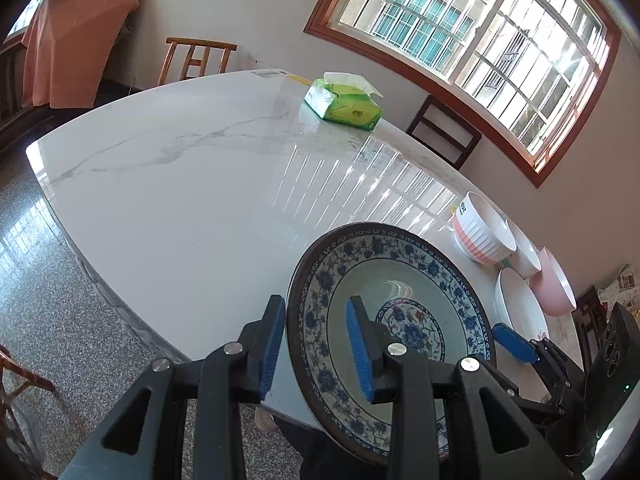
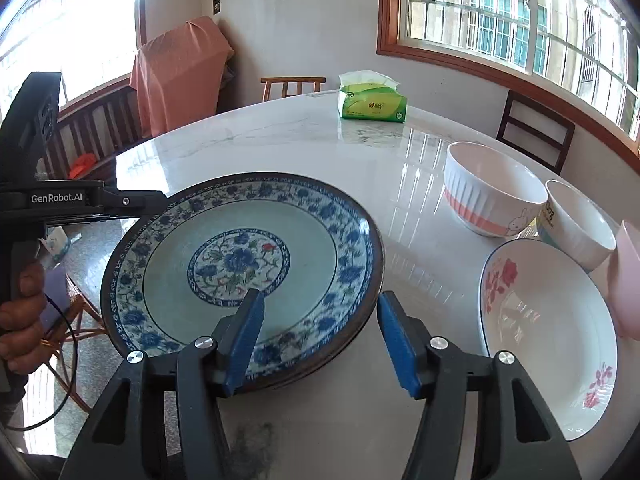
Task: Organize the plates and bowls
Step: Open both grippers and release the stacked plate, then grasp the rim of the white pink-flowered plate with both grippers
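Your left hand-held gripper (image 1: 316,346) is clamped on the rim of the blue-patterned plate (image 2: 240,264), one pad under the rim and one on the inside; in the left wrist view the plate fills the lower centre, at the near edge of the marble bench (image 1: 180,200). Your right hand-held gripper (image 2: 320,340) stands about half open with nothing between its pads: the plate's near rim lies just beside its left pad, not pinched. In the right wrist view, dark edges under the plate's front suggest a second plate beneath, though you cannot be sure from here.

The plate looks set down, or nearly so. Keep it level, let it rest flat before you ease the left grip, and draw that gripper straight back off the rim so you do not drag the plate toward the bench edge.

At the right of the right wrist view sit the rest: a white plate with red flowers (image 2: 548,340), empty; behind it a ribbed white-and-pink bowl (image 2: 492,196), empty; beside that a smaller white bowl (image 2: 576,228), empty; and a pink bowl (image 2: 628,280) cut off at the frame's edge, its inside hidden. A green tissue pack (image 2: 372,100) stands at the far side of the bench.
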{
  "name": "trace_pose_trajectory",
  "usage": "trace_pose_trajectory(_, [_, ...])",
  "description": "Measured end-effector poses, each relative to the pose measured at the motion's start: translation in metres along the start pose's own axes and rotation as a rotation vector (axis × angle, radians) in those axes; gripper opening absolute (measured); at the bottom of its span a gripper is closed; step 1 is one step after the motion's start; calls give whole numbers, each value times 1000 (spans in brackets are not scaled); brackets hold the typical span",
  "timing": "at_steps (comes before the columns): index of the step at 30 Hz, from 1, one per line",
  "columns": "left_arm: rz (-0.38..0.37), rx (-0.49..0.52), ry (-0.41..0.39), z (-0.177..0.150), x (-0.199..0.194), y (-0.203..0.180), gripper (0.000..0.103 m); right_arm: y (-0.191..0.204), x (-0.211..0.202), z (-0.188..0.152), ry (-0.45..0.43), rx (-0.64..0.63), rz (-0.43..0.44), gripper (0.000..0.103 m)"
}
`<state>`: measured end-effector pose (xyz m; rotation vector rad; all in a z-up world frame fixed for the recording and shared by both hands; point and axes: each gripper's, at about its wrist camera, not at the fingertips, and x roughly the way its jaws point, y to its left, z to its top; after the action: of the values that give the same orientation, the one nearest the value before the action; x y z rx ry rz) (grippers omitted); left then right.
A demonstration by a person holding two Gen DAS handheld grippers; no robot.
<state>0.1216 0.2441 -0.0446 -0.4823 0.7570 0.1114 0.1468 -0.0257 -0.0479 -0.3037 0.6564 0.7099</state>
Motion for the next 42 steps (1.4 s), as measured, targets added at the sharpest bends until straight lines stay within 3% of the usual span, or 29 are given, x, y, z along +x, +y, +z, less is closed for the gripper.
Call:
trace_pose_trajectory(6, [-13,-8,-16,-1,-6,-6,33,1,-1,1,-46,-12,-22,70])
trace_pose_trajectory(10, [-16,21,-35,-7,-13,-21,33,-31,-13,-3,-103,164,14,77])
trace_pose_trajectory(16, [-41,167,-41,-25,-24,-70,34,-87,-36,-25,-154,428,26,78])
trace_pose_trajectory(20, [-74,279,-27,-41,-24,-112,36,-127,-71,-54,-243,548,-23,78])
trace_pose_trajectory(23, [-122,326,-4,-48,-20,-141,37,-162,-91,-75,-233,606,-120,80])
trace_pose_trajectory(26, [-192,345,47,-48,-9,-171,40,-200,-99,-92,-187,694,-165,80])
trace_pose_trajectory(29, [-243,347,103,-41,10,-201,42,-231,-93,-101,-162,797,-90,79])
trace_pose_trajectory(32, [-246,336,117,-29,33,-225,44,-249,-77,-100,-99,845,-35,70])
trace_pose_trajectory(39, [-251,172,269,-5,110,-239,44,-255,-55,-88,-12,764,-60,60])
trace_pose_trajectory(42, [-240,130,291,-2,129,-239,44,-259,-45,-83,32,719,-63,54])
